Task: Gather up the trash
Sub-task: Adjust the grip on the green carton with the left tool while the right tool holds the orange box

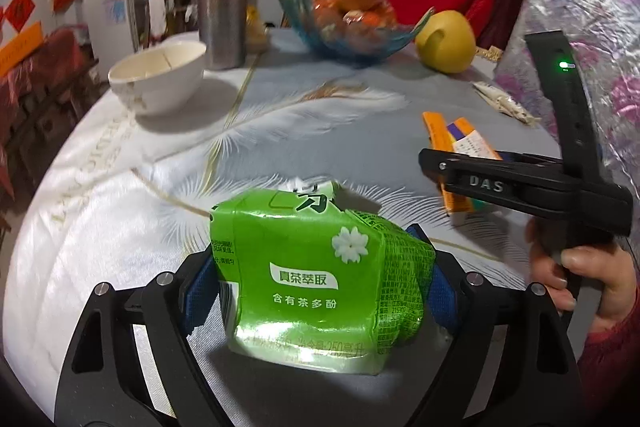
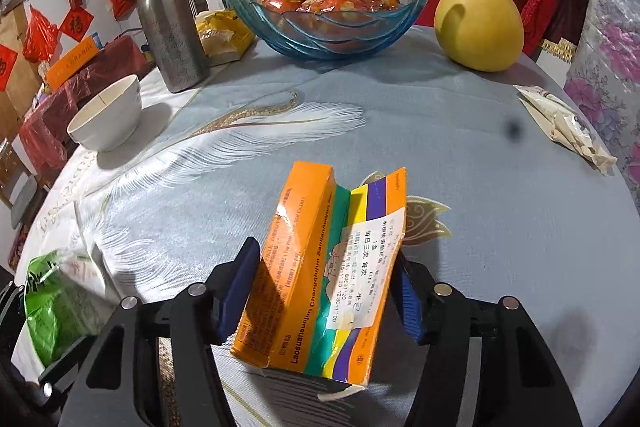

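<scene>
A crushed green drink carton [image 1: 304, 279] rests on the feather-print tablecloth [image 1: 280, 131]. My left gripper [image 1: 316, 259] has its blue pads against both sides of it, shut on it. A flattened orange medicine box [image 2: 316, 279] with a white label sits between the blue pads of my right gripper [image 2: 326, 257], which press its two edges. In the left wrist view the right gripper [image 1: 520, 183] shows from the side over the orange box [image 1: 440, 135], with a hand [image 1: 588, 275] on its handle. The green carton [image 2: 52, 307] appears at the lower left of the right wrist view.
A white bowl [image 2: 108, 115], a steel bottle [image 2: 168, 31] and a yellow packet [image 2: 224, 35] stand at the back left. A blue glass fruit bowl [image 2: 328, 27] and a yellow pomelo [image 2: 478, 25] are at the back. A crumpled beige wrapper [image 2: 564, 123] lies near the right edge.
</scene>
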Demonstrator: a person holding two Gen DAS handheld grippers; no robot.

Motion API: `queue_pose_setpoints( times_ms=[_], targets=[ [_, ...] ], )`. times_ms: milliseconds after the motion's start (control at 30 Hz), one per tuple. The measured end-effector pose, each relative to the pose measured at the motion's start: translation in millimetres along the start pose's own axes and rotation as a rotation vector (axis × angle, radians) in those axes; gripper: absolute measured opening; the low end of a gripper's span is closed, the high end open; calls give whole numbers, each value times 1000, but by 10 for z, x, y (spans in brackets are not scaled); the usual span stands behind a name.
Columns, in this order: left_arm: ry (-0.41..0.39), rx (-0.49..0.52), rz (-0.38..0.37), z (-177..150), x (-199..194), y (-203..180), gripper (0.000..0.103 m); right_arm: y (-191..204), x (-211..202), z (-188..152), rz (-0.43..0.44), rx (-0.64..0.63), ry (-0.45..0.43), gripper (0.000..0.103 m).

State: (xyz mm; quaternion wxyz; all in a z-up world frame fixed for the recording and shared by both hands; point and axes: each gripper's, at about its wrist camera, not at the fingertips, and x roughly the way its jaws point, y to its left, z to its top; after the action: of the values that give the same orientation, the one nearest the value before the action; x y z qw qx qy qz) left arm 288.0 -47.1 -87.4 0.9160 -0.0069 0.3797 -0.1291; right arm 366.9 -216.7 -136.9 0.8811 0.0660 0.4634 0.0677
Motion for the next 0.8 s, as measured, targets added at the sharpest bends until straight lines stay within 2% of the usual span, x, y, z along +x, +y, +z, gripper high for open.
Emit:
queue_pose_setpoints(
  times_ms=[400,633,800],
  targets=[
    [48,-50,-8,30,106,110,83,-10,-19,-5,0,-1,-5,60],
    [-43,-38,-5,0,-99,76,83,98,-148,-42,-6,-40,-61,60],
    [-78,-72,-6,4,-300,121,83,176,-253,-46,16,-61,-91,60]
  ],
)
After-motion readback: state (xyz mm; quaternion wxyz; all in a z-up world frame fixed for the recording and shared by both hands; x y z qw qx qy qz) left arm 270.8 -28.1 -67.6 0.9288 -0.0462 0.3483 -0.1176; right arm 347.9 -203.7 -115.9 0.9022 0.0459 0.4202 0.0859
